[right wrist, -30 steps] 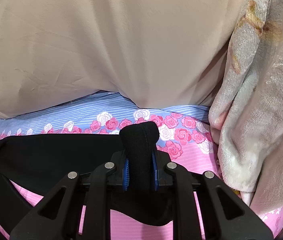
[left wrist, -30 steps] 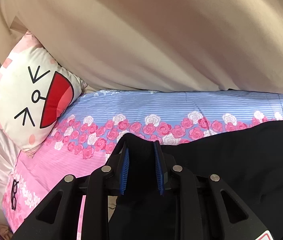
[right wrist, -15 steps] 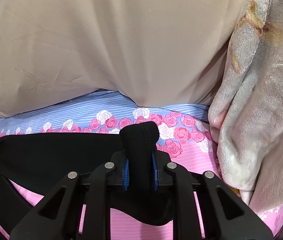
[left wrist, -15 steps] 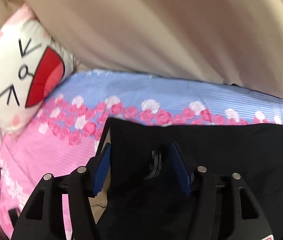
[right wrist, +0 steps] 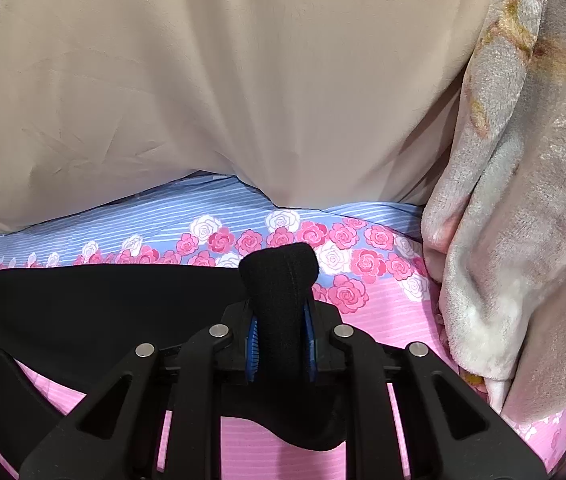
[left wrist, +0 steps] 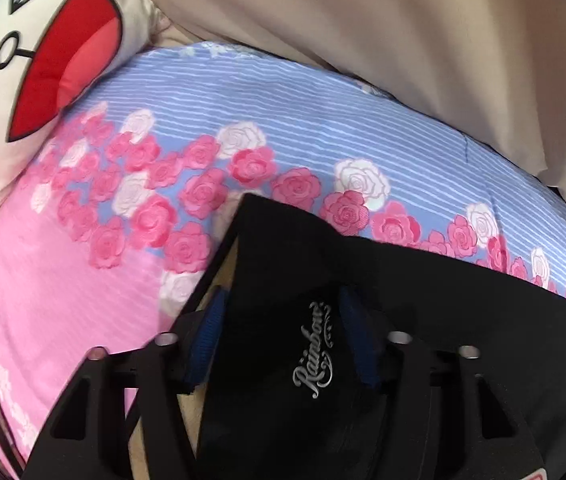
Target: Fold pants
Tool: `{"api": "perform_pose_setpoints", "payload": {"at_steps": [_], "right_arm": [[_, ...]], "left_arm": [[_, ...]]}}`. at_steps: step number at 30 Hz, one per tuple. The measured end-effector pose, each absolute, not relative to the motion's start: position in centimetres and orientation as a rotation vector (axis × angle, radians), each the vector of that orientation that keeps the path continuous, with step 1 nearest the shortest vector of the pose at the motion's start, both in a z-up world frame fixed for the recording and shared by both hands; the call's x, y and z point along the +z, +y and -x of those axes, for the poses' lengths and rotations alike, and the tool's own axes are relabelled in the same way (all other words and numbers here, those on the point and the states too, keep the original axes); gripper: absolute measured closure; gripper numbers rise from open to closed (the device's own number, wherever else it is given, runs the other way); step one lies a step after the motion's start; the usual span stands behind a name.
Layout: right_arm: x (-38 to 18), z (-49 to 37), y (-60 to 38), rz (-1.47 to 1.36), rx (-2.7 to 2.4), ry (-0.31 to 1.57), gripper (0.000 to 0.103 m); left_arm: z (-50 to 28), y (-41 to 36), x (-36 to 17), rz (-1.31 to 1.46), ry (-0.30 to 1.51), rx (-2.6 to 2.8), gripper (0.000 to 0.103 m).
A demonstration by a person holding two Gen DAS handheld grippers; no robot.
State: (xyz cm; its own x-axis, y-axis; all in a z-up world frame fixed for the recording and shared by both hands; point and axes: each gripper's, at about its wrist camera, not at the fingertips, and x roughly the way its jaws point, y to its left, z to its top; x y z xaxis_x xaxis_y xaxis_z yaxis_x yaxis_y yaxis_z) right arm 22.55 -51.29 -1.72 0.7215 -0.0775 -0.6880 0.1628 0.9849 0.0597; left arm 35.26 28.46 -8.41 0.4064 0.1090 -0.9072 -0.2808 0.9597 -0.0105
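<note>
Left gripper [left wrist: 283, 340] clamped on the black pants [left wrist: 423, 320]; right gripper [right wrist: 281, 344] clamped on a bunched fold. Pants lie across the floral bed [left wrist: 243, 120]. Risk: uneven tension skews the fold; thin fabric may slip out.

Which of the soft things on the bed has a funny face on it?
The white pillow at the left. It has a big red mouth; the fluffy blanket has only faded flowers.
</note>
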Motion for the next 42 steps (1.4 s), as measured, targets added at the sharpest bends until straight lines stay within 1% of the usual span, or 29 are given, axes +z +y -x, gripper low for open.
{"api": "perform_pose_setpoints", "payload": {"at_steps": [2,4,7,12,15,18,21,26,29,30,31,32,33,34,35,36,37,40,41,42], "right_arm": [[-1.5,-22.4,-51.2,-0.121,-0.129,0.747,0.087],[-1.2,-22.1,-51.0,-0.118,-0.122,0.741,0.087],[-0.1,-20.9,-50.5,-0.106,-0.1,0.708,0.087],[2.2,-17.1,-49.9,-0.087,-0.05,0.637,0.087],[2.8,-13.1,-49.5,-0.051,-0.019,0.604,0.087],[2.4,-9.2,-49.5,-0.02,0.003,0.589,0.087],[0.1,-4.8,-49.9,0.003,0.009,0.627,0.087],[-5.9,-0.5,-52.0,-0.038,-0.023,0.745,0.087],[-7.9,0.6,-53.4,-0.099,-0.022,0.782,0.086],[-8.2,0.8,-53.5,-0.103,-0.024,0.784,0.082],[-8.4,0.9,-53.8,-0.122,-0.021,0.792,0.076],[-8.4,0.9,-54.0,-0.14,-0.018,0.801,0.074],[-8.3,1.2,-54.2,-0.152,-0.015,0.803,0.065],[-8.1,1.7,-54.5,-0.156,-0.022,0.806,0.049],[-7.9,2.2,-54.7,-0.157,-0.028,0.802,0.04],[-7.7,3.0,-54.8,-0.159,-0.037,0.794,0.024],[-7.4,4.2,-55.3,-0.17,-0.049,0.776,0.017],[-6.5,7.5,-57.5,-0.309,-0.033,0.705,0.017],[-6.2,8.6,-58.2,-0.367,-0.02,0.67,0.017],[-5.8,9.2,-58.8,-0.42,-0.012,0.636,0.017]], "left_arm": [[-34.6,27.9,-7.1,0.182,1.079,0.191,0.095],[-32.6,27.2,-4.7,0.161,0.99,0.148,0.096],[-27.9,26.9,-0.1,0.156,0.843,0.063,0.096],[-18.9,27.2,5.5,0.182,0.69,-0.06,0.097],[-13.6,27.7,6.9,0.178,0.649,-0.086,0.096],[-9.1,28.6,5.8,0.162,0.671,-0.063,0.096],[-6.0,29.2,2.1,0.142,0.762,-0.01,0.096],[-4.0,30.4,-5.4,0.151,0.939,0.069,0.095],[-4.1,30.6,-7.3,0.142,0.965,0.097,0.094],[-4.1,30.5,-7.3,0.15,0.963,0.103,0.094],[-4.2,30.6,-7.2,0.15,0.961,0.108,0.093],[-4.2,30.9,-7.1,0.155,0.959,0.113,0.091],[-4.0,31.2,-6.8,0.173,0.963,0.113,0.09],[-3.8,31.5,-6.6,0.185,0.965,0.105,0.09],[-3.4,31.6,-6.2,0.191,0.962,0.106,0.089],[-2.9,32.2,-5.9,0.194,0.958,0.11,0.088],[-2.6,32.5,-5.8,0.199,0.96,0.111,0.087],[-1.4,33.1,-5.4,0.199,0.96,0.143,0.087],[-1.3,33.2,-5.4,0.221,0.962,0.13,0.084],[-1.2,33.2,-5.3,0.273,0.96,0.092,0.078]]}}
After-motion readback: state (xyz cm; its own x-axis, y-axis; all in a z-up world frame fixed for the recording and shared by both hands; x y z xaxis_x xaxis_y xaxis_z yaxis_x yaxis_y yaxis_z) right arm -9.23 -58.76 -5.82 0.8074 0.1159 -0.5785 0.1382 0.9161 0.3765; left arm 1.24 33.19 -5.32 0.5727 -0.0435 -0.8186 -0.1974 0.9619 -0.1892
